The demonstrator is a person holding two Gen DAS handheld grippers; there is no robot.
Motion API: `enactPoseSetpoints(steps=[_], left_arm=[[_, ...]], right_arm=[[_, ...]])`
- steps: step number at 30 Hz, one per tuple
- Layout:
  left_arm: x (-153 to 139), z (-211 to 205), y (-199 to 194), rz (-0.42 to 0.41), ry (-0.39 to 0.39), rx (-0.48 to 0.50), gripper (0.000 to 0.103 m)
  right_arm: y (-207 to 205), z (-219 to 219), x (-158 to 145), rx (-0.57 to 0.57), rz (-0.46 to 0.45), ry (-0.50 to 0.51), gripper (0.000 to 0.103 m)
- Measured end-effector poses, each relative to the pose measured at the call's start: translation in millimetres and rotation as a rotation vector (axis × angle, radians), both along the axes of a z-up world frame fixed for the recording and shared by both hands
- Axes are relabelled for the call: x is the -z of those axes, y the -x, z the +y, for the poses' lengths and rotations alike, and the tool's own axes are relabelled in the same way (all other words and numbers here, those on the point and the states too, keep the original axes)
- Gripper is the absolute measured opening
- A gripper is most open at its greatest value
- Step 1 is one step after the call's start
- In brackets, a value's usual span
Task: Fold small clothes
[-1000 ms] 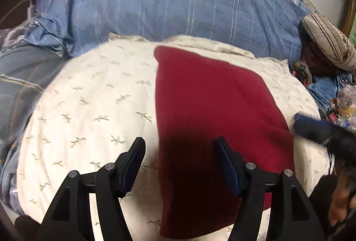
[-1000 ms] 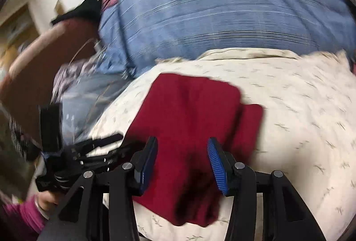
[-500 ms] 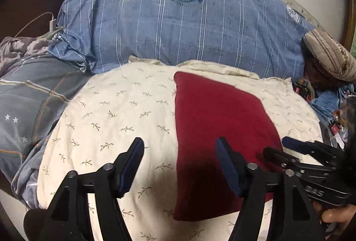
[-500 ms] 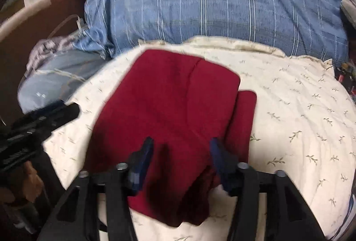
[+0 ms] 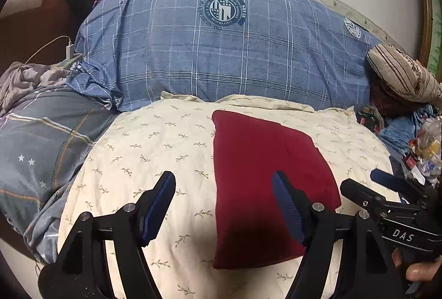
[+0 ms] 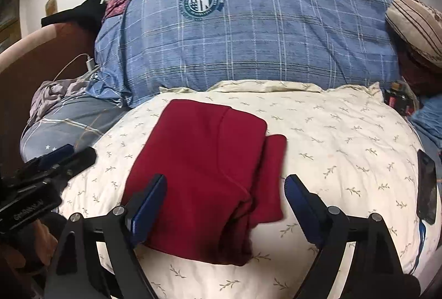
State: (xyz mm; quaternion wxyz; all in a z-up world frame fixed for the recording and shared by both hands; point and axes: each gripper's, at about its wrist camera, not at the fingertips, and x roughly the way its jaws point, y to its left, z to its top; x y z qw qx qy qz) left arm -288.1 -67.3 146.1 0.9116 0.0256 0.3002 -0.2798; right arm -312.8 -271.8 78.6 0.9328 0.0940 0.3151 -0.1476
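Both grippers pulled back from red garment (image 6: 204, 161) vs earlier frames; more pillow now showing. R gripper (image 6: 225, 205) jaws just been opening, now wide, nothing pinched, cloth lying below. L gripper (image 5: 223, 208) jaws also widening, empty. Garment folded, flat on cream leaf-print pillow (image 5: 143, 150), in front of blue plaid pillow (image 5: 248, 56).

A dark red garment (image 6: 204, 161) of soft, matt knit cloth lies on a cream cotton pillow (image 6: 331, 139) printed with small sprigs. Behind, a blue checked pillow (image 6: 262, 31) shows a faded woven finish. The grippers' black plastic arms look matt, with shiny metal screws and ribbed blue pads (image 5: 287, 205).
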Motion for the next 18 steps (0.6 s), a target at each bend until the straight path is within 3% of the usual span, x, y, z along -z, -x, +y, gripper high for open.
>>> enactPoseSetpoints(steps=[18], left_arm=[[1, -8, -6, 0.012, -0.030, 0.002, 0.072]], right_arm=[[-2, -3, 12, 0.008, 0.043, -0.035, 0.092]])
